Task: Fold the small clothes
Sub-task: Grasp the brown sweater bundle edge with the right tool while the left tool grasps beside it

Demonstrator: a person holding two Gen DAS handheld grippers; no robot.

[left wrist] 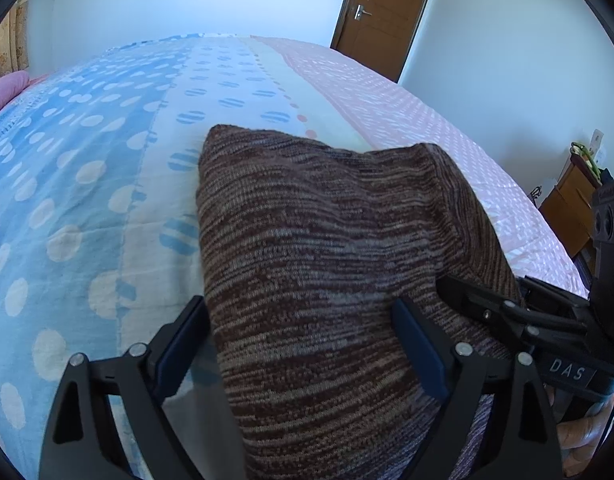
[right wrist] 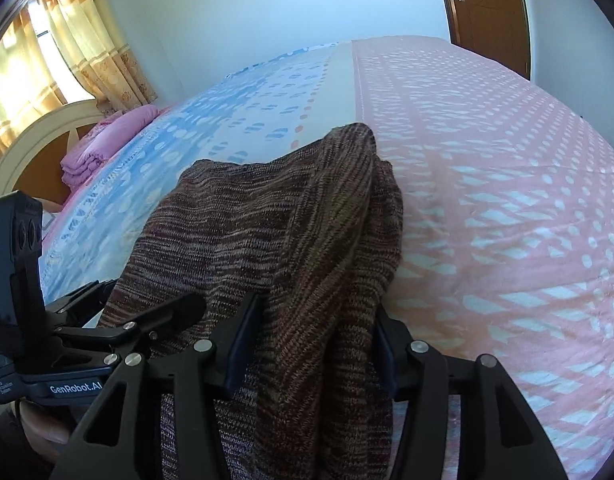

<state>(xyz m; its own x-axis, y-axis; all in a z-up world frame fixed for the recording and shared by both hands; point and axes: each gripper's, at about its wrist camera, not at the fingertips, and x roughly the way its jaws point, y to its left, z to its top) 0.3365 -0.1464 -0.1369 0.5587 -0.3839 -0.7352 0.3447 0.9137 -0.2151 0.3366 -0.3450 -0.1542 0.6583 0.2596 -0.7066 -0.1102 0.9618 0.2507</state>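
Note:
A brown striped knit garment [left wrist: 327, 248] lies bunched and partly folded at the near edge of the bed; it also shows in the right wrist view [right wrist: 275, 232]. My left gripper [left wrist: 303, 344] is open, its fingers apart with the cloth lying between them. My right gripper [right wrist: 315, 344] is open, with a thick fold of the garment draped between its fingers. The right gripper shows at the right of the left wrist view [left wrist: 527, 316], touching the garment's edge. The left gripper shows at the left of the right wrist view [right wrist: 147, 320].
The bed sheet is blue with white dots [left wrist: 67, 184] on the left and pink with white marks [right wrist: 507, 184] on the right. Folded pink bedding [right wrist: 103, 148] lies by the headboard. A brown door [left wrist: 379, 12] and a wooden cabinet [left wrist: 571, 204] stand beyond the bed.

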